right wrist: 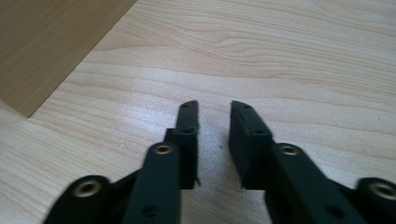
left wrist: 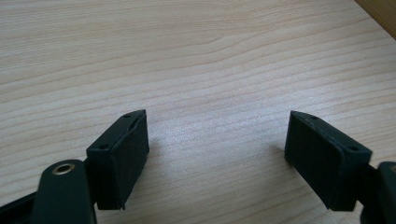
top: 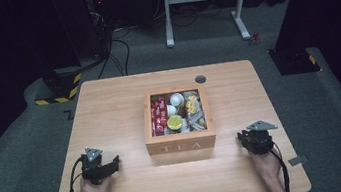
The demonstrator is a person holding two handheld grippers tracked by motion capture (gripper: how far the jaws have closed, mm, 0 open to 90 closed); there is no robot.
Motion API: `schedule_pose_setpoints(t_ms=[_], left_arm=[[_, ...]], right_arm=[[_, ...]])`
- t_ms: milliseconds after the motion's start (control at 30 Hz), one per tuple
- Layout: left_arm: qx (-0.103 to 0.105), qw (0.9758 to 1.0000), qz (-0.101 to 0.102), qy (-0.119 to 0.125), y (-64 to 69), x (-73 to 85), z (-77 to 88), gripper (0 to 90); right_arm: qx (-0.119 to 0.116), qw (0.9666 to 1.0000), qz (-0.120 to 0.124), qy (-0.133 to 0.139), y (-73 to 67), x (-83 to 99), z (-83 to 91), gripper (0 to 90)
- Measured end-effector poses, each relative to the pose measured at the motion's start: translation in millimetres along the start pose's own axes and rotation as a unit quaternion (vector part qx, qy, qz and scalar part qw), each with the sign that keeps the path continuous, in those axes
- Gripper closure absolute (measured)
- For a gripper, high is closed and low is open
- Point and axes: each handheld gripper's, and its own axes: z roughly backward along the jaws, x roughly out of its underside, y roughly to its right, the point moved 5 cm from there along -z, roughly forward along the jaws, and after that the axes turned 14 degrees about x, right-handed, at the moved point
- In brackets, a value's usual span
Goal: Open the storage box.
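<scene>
High view: wooden tea box (top: 181, 146) at table (top: 109, 104) centre, lid off, packets and cups inside. Left gripper (top: 109, 166) near left, right gripper (top: 243, 139) near right, both apart from box. Left gripper view: jaws wide over bare wood. Right gripper view: jaws narrow, empty; box corner (right wrist: 51, 42) at left.

The high view looks forward and down over the whole tabletop (top: 108, 99). Both gripper views skim close above that same wood.
</scene>
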Motion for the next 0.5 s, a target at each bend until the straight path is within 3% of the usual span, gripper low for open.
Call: schedule_pose_setpoints(t_ms=[100,233,400,500], left_arm=[[0.000,1.0000,0.000,0.000,0.1,0.1,0.1,22.1],[0.000,1.0000,0.000,0.000,0.0,0.1,0.1,22.1],[0.000,1.0000,0.000,0.000,0.1,0.1,0.1,22.0],[0.000,1.0000,0.000,0.000,0.1,0.1,0.1,22.1]], right_arm=[[-0.002,1.0000,0.005,0.000,0.0,-0.1,0.0,79.1],[-0.007,0.9995,0.029,0.005,-2.7,-0.3,1.0,74.6],[-0.026,0.9997,0.004,0.000,-4.8,0.0,1.6,79.0],[-0.031,0.9994,0.006,0.012,-8.5,-1.2,4.6,80.0]])
